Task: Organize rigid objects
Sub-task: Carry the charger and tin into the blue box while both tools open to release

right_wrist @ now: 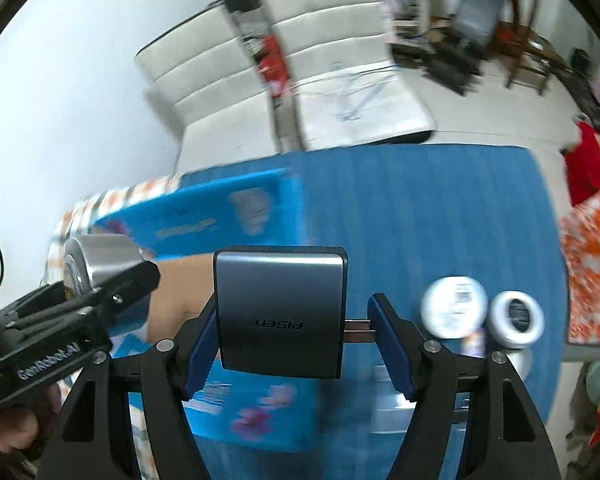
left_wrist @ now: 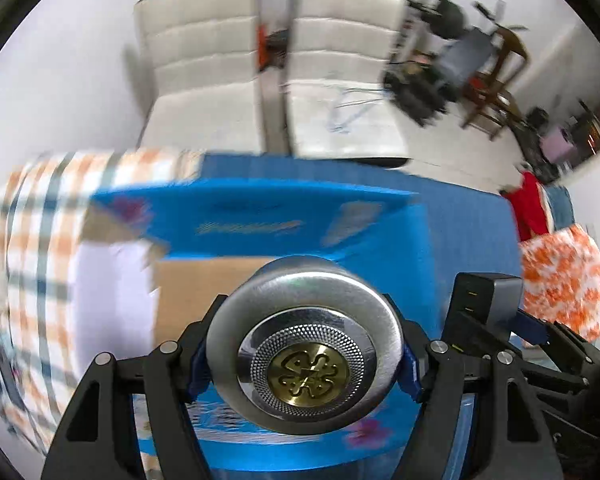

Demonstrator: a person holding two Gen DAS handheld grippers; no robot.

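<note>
Risk first: both grippers are loaded at once and sit close together over the open blue box [left_wrist: 284, 208]. The left gripper [left_wrist: 304, 364] has its blue pads clamped on the sides of a round silver tin [left_wrist: 304, 340] with a brass emblem on the lid. That curved metal looks slick to me, so a tilt could let it roll out of the pinch. The right gripper [right_wrist: 292, 340] is closed on a dark grey charger [right_wrist: 280, 312], one pad on its flat side, the other against the metal prongs sticking out. I think that prong side is the weak spot, the charger could twist or pop loose. With the two this near each other, a bump seems possible too.

Further out, two small white jars [right_wrist: 480, 312] sit on the blue tablecloth [right_wrist: 420, 208], just right of the charger. A checked cloth [left_wrist: 40, 248] lies at the left, an orange patterned one [left_wrist: 560, 280] at the right. Beyond that there's a white sofa [left_wrist: 204, 60], wooden chairs [left_wrist: 496, 76] and clutter, all blurry.
</note>
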